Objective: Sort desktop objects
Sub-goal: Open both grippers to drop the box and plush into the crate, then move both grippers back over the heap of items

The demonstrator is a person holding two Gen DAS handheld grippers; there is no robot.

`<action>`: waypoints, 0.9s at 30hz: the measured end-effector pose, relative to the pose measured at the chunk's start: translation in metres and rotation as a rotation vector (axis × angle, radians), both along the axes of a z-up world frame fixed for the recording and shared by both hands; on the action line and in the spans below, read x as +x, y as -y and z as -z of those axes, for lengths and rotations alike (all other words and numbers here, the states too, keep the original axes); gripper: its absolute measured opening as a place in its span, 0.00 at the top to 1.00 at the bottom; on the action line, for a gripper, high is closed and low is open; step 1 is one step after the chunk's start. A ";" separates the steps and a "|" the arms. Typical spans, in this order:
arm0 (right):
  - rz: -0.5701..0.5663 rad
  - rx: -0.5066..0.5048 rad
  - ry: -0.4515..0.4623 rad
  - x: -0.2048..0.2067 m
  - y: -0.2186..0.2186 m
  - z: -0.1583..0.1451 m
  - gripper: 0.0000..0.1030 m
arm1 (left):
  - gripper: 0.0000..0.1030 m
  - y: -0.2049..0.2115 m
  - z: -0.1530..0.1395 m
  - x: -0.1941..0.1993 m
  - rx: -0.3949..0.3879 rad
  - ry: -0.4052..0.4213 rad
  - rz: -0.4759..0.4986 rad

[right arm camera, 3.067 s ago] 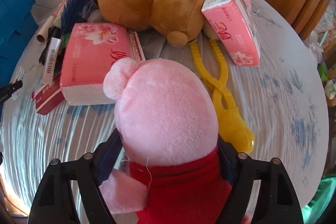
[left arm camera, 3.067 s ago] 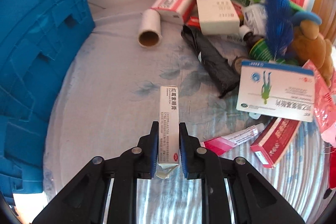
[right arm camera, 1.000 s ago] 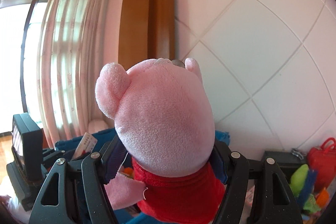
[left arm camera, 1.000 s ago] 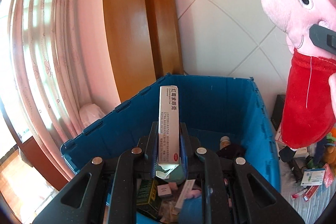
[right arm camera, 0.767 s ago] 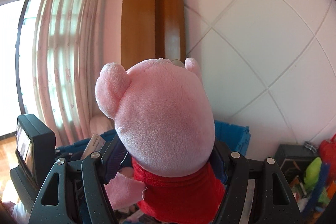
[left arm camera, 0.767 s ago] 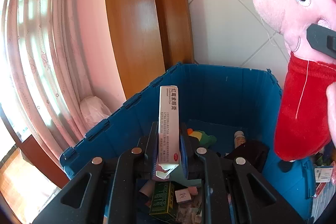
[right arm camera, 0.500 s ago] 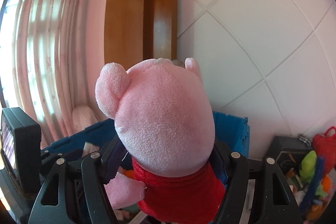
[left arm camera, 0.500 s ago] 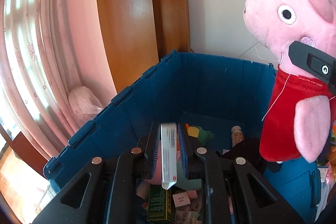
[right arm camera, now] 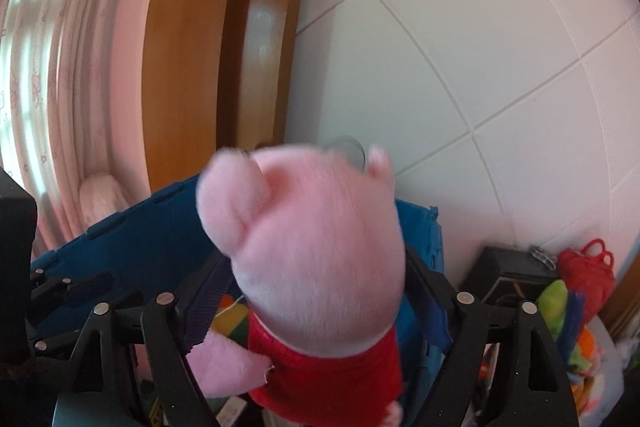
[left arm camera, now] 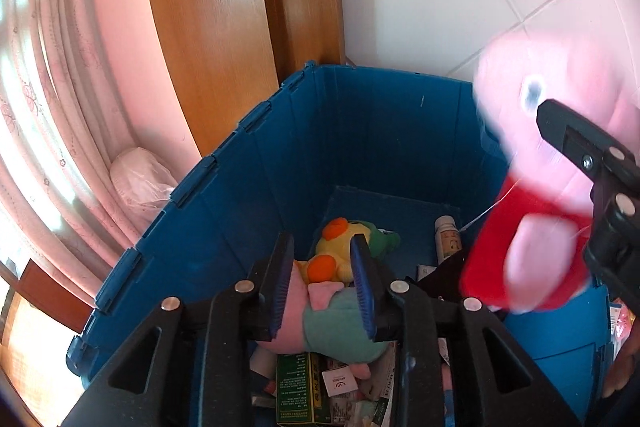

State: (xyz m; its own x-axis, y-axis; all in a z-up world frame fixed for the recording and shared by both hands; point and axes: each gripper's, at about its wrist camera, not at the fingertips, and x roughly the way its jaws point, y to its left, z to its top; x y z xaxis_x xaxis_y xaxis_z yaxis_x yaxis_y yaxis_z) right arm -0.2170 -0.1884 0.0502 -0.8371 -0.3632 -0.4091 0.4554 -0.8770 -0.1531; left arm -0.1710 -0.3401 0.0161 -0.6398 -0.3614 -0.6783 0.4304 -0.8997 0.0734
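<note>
My left gripper point(left arm camera: 322, 267) hangs over the open blue bin point(left arm camera: 360, 131). Its jaws are opening and nothing is between them; the white box is no longer in them. In the left wrist view the pink pig plush in a red dress point(left arm camera: 552, 155) is a blur at the right, over the bin's right wall, beside a finger of my right gripper point(left arm camera: 580, 143). In the right wrist view the pig plush point(right arm camera: 316, 247) sits low between the jaws of my right gripper point(right arm camera: 316, 307). Those jaws are opening, and the pads stand clear of the plush. The blue bin point(right arm camera: 132, 239) lies just beyond and below.
In the bin lie a yellow duck plush point(left arm camera: 340, 251), a teal and pink plush point(left arm camera: 340, 327), a white bottle point(left arm camera: 448, 231), a green box point(left arm camera: 294, 383) and several small packs. A wooden door frame point(left arm camera: 224, 27) and tiled wall stand behind. Toys and a black box point(right arm camera: 504, 279) crowd the table at right.
The white box has dropped out of my left gripper, whose jaws have parted. My right gripper's jaws have spread and the pig plush has slid lower between them. Both grippers came closer over the bin.
</note>
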 end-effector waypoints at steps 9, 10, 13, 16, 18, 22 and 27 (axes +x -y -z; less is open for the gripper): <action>0.003 0.037 -0.003 0.017 -0.013 -0.008 0.02 | 0.71 -0.007 0.001 0.007 0.000 0.004 0.012; 0.007 0.041 -0.004 0.018 -0.015 -0.007 0.01 | 0.71 -0.009 0.001 0.009 0.001 0.001 0.014; 0.008 0.050 0.005 0.022 -0.014 -0.007 0.00 | 0.71 -0.013 0.002 0.014 0.007 -0.002 0.017; 0.012 0.058 0.021 0.025 -0.021 -0.003 0.00 | 0.71 -0.018 0.001 0.018 0.005 -0.007 0.015; 0.011 0.059 0.024 0.026 -0.023 -0.003 0.00 | 0.71 -0.022 0.001 0.021 0.005 -0.012 0.015; 0.014 0.059 0.028 0.028 -0.030 -0.003 0.00 | 0.71 -0.027 -0.001 0.029 0.006 -0.025 0.018; -0.007 0.037 0.017 0.047 -0.050 -0.008 0.00 | 0.71 -0.044 -0.008 0.044 -0.012 -0.067 0.026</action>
